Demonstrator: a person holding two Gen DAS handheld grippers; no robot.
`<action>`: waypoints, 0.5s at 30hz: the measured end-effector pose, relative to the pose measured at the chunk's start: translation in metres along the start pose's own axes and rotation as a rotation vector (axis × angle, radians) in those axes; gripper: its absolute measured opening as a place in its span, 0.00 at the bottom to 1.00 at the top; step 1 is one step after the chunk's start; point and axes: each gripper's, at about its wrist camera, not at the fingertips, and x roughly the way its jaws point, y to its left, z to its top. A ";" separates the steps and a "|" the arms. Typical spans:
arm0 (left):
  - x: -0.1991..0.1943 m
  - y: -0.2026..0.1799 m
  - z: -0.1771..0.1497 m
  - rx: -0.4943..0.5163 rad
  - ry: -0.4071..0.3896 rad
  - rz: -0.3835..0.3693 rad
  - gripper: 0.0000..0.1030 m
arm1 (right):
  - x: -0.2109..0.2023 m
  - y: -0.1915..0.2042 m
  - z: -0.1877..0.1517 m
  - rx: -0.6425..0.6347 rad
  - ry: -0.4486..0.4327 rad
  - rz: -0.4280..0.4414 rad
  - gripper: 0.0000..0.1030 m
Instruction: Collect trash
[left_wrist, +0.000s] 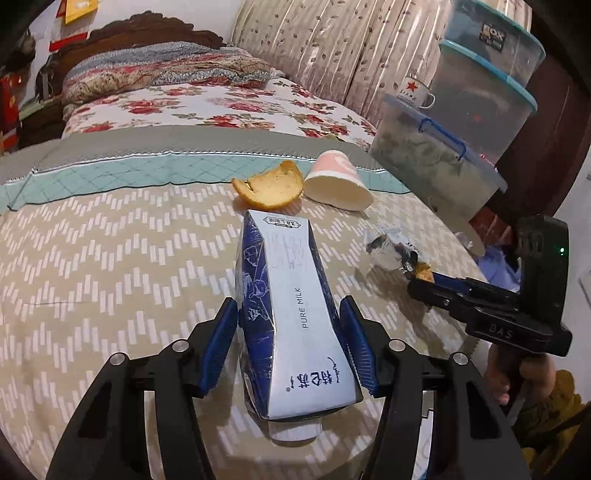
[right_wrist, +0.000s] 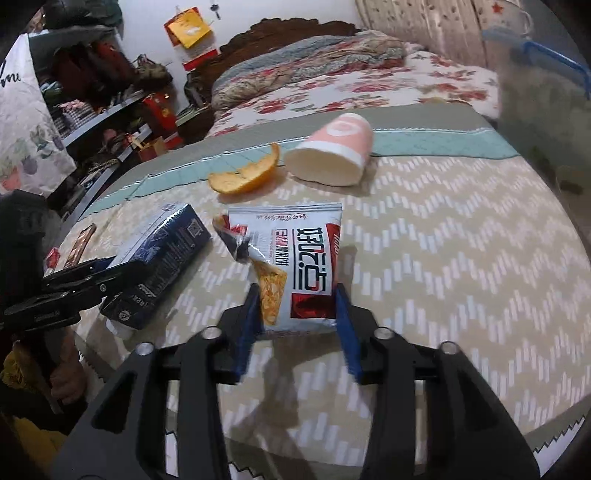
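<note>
A round table covered by a beige zigzag-patterned cloth (left_wrist: 110, 258) is seen in a bedroom, a floral bed behind it. A blue and silver milk carton (left_wrist: 291, 314) (printed "PURE MILK") is clamped between the pads of the left gripper (left_wrist: 290, 345). Right of the carton, a white and red snack wrapper (right_wrist: 295, 269) is pinched by the right gripper (right_wrist: 297, 314). Beyond the carton, an orange peel piece (left_wrist: 271, 186) and a tipped pink paper cup (left_wrist: 338, 181) are lying side by side.

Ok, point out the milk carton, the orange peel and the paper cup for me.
milk carton (left_wrist: 295, 314): left wrist view, silver top face.
orange peel (left_wrist: 271, 186): left wrist view, pale inner side.
paper cup (right_wrist: 332, 151): right wrist view, pink side wall.
</note>
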 end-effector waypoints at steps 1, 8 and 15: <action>0.001 -0.001 0.000 0.002 0.001 0.015 0.59 | 0.001 -0.003 0.000 0.008 -0.001 0.004 0.60; 0.003 0.008 -0.001 -0.039 -0.005 0.059 0.73 | 0.004 -0.012 0.001 0.033 -0.004 0.030 0.70; 0.006 0.005 -0.002 -0.027 0.003 0.074 0.74 | 0.006 -0.015 0.001 0.045 -0.006 0.061 0.74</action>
